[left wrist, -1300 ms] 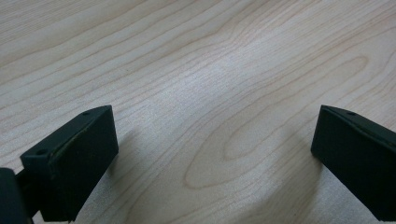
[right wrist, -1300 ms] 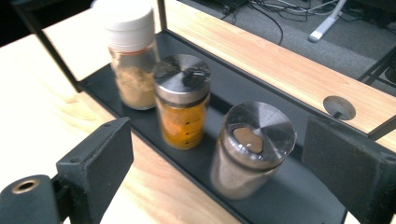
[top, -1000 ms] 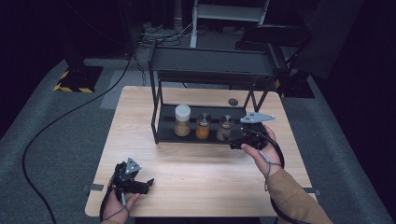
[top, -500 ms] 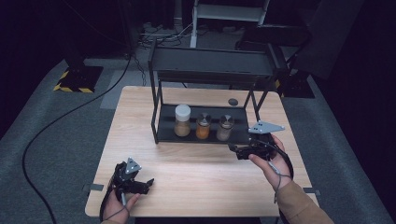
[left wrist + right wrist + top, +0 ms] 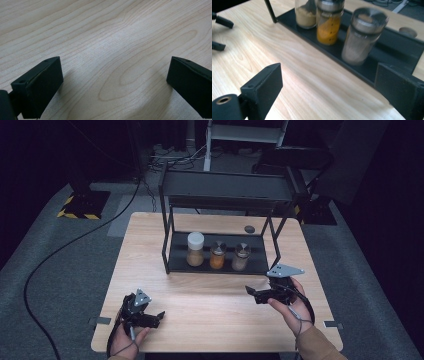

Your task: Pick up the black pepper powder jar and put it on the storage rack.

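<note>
Three jars (image 5: pixel 218 255) stand in a row on the black rack's (image 5: pixel 227 190) lower shelf, far across the wooden surface (image 5: pixel 210 300). Right tongs (image 5: pixel 252 293) gape empty just near of the rack, steel-lidded jar (image 5: pixel 362 35) blurred ahead. Left tongs (image 5: pixel 159 316) gape empty at the near-left edge.

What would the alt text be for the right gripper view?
Open black tongs held empty over a pale wooden table, aimed at three spice jars on the black bottom tray of a metal rack. The nearest jar holds beige powder under a metal cap, the middle jar orange powder, the farthest jar tan powder.
</note>
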Demonstrator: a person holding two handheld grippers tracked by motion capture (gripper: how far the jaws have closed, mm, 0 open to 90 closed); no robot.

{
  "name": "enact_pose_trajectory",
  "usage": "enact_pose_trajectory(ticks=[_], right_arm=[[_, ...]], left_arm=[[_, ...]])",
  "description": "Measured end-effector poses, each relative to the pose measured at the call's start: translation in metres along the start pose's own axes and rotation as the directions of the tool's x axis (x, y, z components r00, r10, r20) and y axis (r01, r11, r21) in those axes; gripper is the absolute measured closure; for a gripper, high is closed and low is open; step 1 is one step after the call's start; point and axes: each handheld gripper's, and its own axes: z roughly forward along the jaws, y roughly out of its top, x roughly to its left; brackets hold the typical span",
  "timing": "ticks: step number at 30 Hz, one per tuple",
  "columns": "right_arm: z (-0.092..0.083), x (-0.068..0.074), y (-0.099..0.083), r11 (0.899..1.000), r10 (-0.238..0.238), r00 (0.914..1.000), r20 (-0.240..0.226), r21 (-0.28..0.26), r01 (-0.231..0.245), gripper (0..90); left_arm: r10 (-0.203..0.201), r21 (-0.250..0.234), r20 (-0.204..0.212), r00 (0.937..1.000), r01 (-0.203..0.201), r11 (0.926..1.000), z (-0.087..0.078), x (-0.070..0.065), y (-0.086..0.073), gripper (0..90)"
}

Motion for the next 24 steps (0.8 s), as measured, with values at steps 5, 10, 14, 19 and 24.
enact_pose_trajectory(ticks=[5,10,14,19,24], right_arm=[[0.008,0.001,-0.013,1.000,0.002,1.0000,-0.003,0.030,-0.002,8.1],[0.015,0.003,-0.026,0.999,-0.006,1.0000,0.006,0.050,0.005,8.1],[0.020,0.003,-0.037,0.998,0.005,0.9999,0.010,0.061,-0.005,8.1],[0.024,0.003,-0.045,0.997,0.006,0.9997,0.022,0.075,-0.008,7.7],[0.026,0.002,-0.054,0.996,0.008,0.9995,0.029,0.086,-0.010,7.5]], left_arm=[[-0.001,-0.001,-0.002,1.0000,0.001,1.0000,0.000,0.000,0.000,0.4],[-0.001,0.000,-0.001,1.0000,0.001,1.0000,0.000,0.000,0.000,0.4],[-0.001,0.000,-0.002,1.0000,0.001,1.0000,0.000,0.000,0.000,0.5],[-0.001,-0.001,-0.002,1.0000,0.001,1.0000,0.000,0.000,0.000,0.4],[-0.002,-0.001,-0.002,1.0000,0.002,1.0000,0.000,0.000,0.000,0.4]])
